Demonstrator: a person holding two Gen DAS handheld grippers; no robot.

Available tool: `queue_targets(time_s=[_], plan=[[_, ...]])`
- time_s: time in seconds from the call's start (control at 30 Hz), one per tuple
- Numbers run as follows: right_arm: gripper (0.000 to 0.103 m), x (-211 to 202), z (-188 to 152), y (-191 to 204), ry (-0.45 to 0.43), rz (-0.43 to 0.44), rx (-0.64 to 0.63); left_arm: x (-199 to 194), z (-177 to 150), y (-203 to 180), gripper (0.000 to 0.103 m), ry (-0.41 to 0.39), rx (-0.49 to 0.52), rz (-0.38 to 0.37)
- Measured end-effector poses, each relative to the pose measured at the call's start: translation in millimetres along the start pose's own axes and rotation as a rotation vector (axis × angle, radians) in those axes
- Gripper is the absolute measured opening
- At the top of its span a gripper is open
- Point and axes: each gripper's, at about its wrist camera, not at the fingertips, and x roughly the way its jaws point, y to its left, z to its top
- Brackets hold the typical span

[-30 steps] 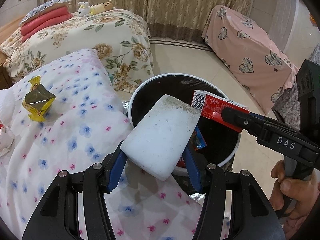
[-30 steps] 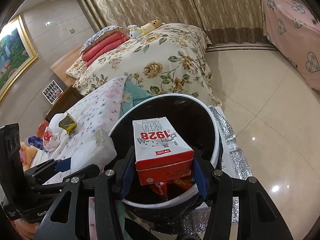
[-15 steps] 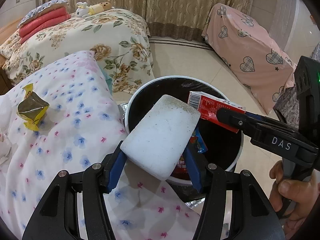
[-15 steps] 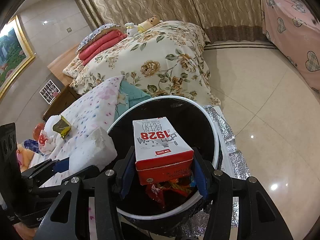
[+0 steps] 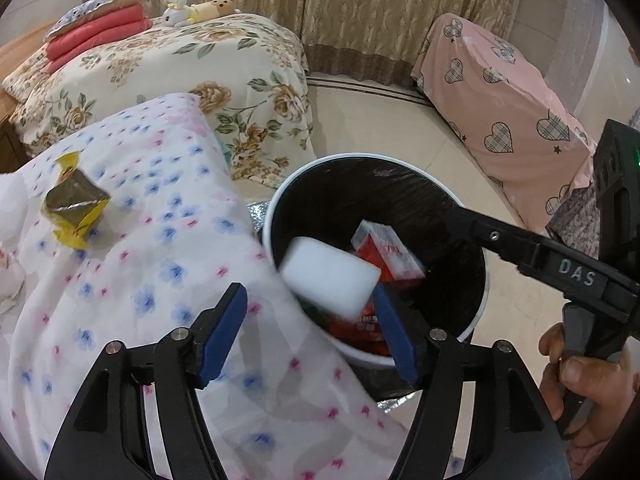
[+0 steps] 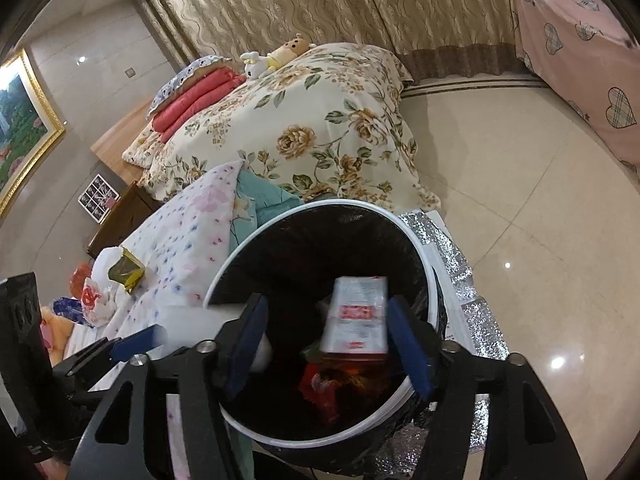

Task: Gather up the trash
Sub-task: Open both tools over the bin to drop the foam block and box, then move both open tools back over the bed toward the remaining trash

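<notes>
A round bin (image 5: 280, 196) with a white rim and black liner stands beside the bed; it also shows in the right wrist view (image 6: 416, 236). My left gripper (image 5: 310, 330) is open and empty at the bin's near rim. A white foam block (image 5: 328, 280) is blurred, falling into the bin. My right gripper (image 6: 326, 344) is open above the bin. A red and white carton (image 6: 358, 316) is blurred, dropping inside; it also shows in the left wrist view (image 5: 390, 248). A yellow crumpled wrapper (image 5: 74, 204) lies on the flowered blanket.
The white flowered blanket (image 5: 140, 240) covers the bed on the left of the bin. More wrappers and a white bag (image 6: 96, 292) lie further along it. A floral bed (image 5: 180, 60) and a pink covered piece of furniture (image 5: 500, 108) stand behind. Silver foil (image 6: 460, 264) lies under the bin.
Both grippers have opened. The foam block left the left gripper and the carton left the right gripper; both are falling into the bin.
</notes>
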Motion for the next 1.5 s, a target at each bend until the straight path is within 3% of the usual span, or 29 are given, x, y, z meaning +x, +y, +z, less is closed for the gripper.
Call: queue_targets(time_s=[0.57, 1.1, 1.5], plan=[[0.084, -5.2, -14.9, 43.7, 0.011, 0.067, -0.036, -41.4, -46.5, 53.0, 0.075, -0.038, -0.153, 0.042], [0.088, 13.1, -39.5, 110.1, 0.075, 0.154, -0.131, -81.7, -94.7, 127.2, 0.075, -0.079, -0.325, 0.139], [0.088, 34.2, -50.6, 151.7, 0.121, 0.192, -0.189, -100.1, -111.6, 172.9, 0.075, -0.11, -0.412, 0.202]])
